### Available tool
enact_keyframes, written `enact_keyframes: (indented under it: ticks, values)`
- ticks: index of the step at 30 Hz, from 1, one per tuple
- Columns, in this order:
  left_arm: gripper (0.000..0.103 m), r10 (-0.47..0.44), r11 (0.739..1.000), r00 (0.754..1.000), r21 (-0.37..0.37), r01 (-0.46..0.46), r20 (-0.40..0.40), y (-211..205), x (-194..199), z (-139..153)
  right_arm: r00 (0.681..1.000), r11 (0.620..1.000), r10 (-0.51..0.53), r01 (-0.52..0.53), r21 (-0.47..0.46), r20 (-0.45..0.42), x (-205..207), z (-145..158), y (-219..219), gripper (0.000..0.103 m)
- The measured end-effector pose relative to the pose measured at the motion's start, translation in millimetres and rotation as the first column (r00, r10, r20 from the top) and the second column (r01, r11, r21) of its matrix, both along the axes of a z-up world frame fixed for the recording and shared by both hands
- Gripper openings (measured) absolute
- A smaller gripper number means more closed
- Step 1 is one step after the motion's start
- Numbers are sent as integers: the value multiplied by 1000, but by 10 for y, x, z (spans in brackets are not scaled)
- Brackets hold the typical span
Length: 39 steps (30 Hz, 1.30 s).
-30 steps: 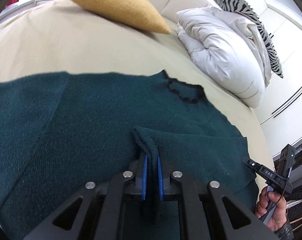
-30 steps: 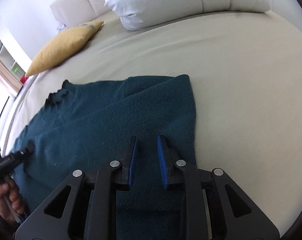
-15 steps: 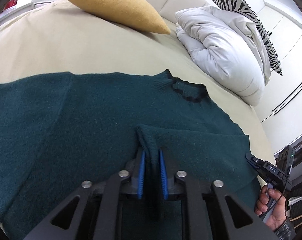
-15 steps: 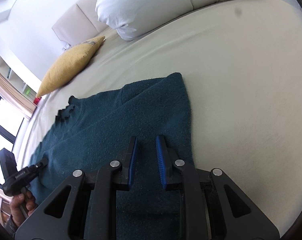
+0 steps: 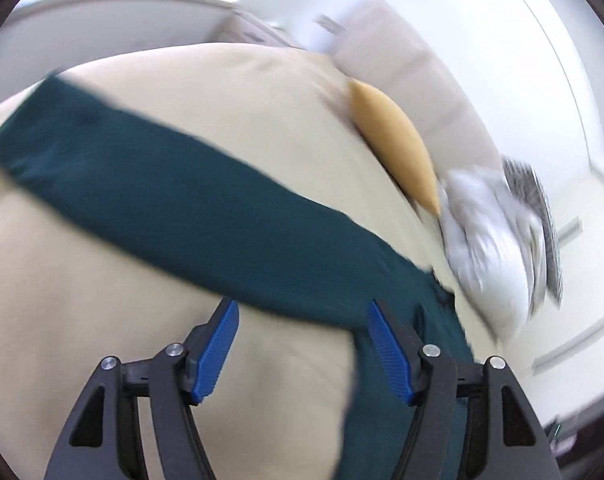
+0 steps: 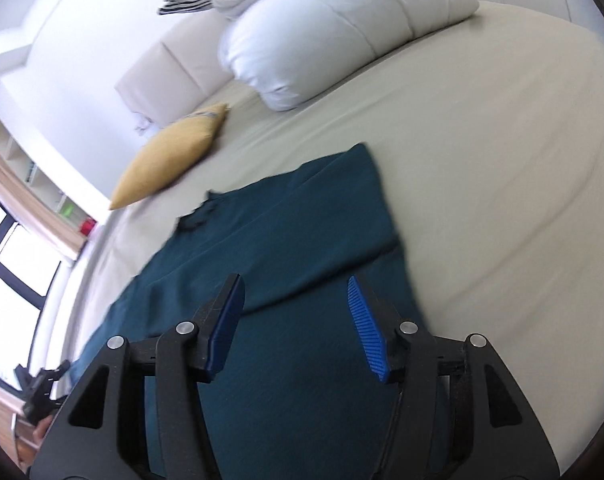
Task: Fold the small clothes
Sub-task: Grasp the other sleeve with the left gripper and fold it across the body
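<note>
A dark teal knit sweater (image 6: 302, 248) lies flat on the beige bed, one sleeve folded across its body. In the left wrist view its other sleeve (image 5: 173, 196) stretches out to the left over the sheet. My left gripper (image 5: 302, 344) is open and empty, just short of that sleeve. My right gripper (image 6: 293, 316) is open and empty, low over the sweater's lower body. The left view is blurred by motion.
A mustard cushion (image 6: 169, 156) and a white duvet (image 6: 342, 28) with a zebra pillow (image 6: 189, 0) lie at the head of the bed (image 6: 502, 160). The other hand-held gripper (image 6: 37, 388) shows at lower left. A window and shelves stand at the left.
Both grippers have opened; the left one let go of the folded sleeve and swung left toward the outstretched sleeve. The right gripper drew back slightly.
</note>
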State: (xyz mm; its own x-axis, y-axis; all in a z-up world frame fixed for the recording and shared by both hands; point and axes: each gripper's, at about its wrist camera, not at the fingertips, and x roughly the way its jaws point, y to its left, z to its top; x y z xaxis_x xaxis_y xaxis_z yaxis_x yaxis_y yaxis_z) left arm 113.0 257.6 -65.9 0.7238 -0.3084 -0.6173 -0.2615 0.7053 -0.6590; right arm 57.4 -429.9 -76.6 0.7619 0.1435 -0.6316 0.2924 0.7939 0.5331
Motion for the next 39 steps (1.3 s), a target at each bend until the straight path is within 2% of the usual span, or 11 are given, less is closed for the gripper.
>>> enact_keyframes:
  ticks: [3,6,14,18,21,22,24,27,32,35,39]
  values:
    - [69,155,981,987,-111,-158,-37,587,-265,-164,999,997,33,-34,72,13,-199,38,197,53]
    - [70,304,926,952,-220,-306,-44,1054,-470,-255,999,990,48,-50,130,15,-323,45,360,53]
    - [72,500,794,861,-346,-500,-96,1653,-499,-478,998,983,56,-55,173,0,-449,43,615,53]
    - [64,548,768,832,-343,-541,-85,1830,-401,-473,998,984,59,-58,169,-2,-523,53,655,53]
    - [16,521,786,846,-323,-527,-111,1818,-294,-497,998,983,60,-59,172,0,-531,25,636,53]
    - [7,510,794,852,-318,-519,-116,1700,-212,-500,998,983,59,-58,174,1,-526,12,630,53]
    - [7,493,817,864,-285,-501,-104,1586,-162,-422,998,982,57,-57,178,6,-540,-13,613,53]
    - [8,403,897,915,-184,-402,-35,1233,15,-68,998,979,55,-55,194,10,-558,-50,584,53]
    - [8,148,989,985,-17,-147,84,246,389,564,998,979,53,-57,198,24,-607,-54,533,53]
    - [8,-41,993,992,112,27,122,-596,595,875,998,978,50,-55,199,30,-659,-54,482,53]
    - [8,-234,953,965,222,205,115,-1680,737,958,998,976,36,-44,213,42,-737,-53,381,53]
